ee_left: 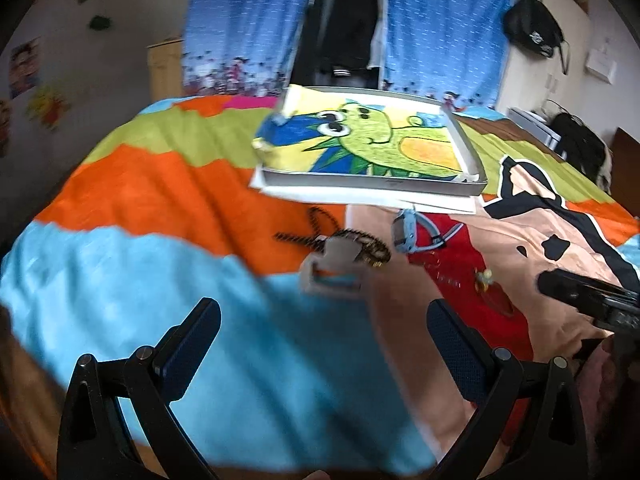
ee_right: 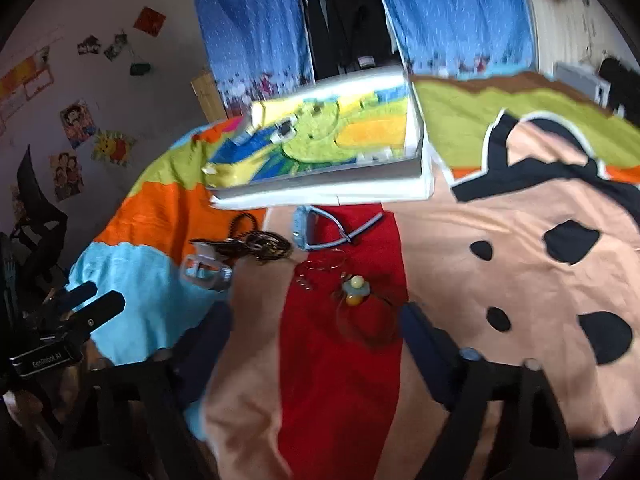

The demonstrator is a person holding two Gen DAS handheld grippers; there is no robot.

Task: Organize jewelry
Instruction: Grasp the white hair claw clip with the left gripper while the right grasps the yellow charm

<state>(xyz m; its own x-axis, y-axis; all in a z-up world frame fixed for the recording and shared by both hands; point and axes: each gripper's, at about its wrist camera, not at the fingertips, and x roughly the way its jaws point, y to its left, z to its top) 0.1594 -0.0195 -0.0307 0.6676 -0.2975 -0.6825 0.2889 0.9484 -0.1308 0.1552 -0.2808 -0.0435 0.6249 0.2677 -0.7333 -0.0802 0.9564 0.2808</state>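
Bedspread (ee_left: 168, 196): fills most of both views in orange, green, light blue, peach and red patches; its far edge runs across the upper part of each frame, below the blue curtains (ee_left: 248, 20).
Open room: wide bare cloth lies in the lower middle of the left wrist view and across the right half of the right wrist view; the items crowd the centre.
Tray (ee_left: 472, 152): shallow grey box with a green dinosaur cloth inside, upper centre of the frame, sitting on white sheets just beyond the jewelry.
Left gripper (ee_left: 324, 320): jaws stand wide apart, nothing between them, the pads above light blue cloth, short of the hair clip.
Right gripper (ee_right: 316, 320): blurred; jaws stand apart with the pendant and thin cord between them, and no pad presses on anything I can make out.
Hair clip (ee_left: 332, 270): grey claw clip, centre of the left wrist view, touching the dark chain behind it.
Dark necklace (ee_left: 320, 236): beaded chain heaped just left of the watch, one loop trailing toward the upper left onto the orange patch.
Watch (ee_right: 304, 228): light blue, on the red strip just below the tray; long axis runs left to right, strap ends toward the right.
Pendant (ee_right: 354, 292): small round yellow and blue piece on the red strip, centre of the right wrist view, below the watch.
Thin rings (ee_right: 324, 262): fine wire hoops between watch and pendant; detail is too blurred to tell.
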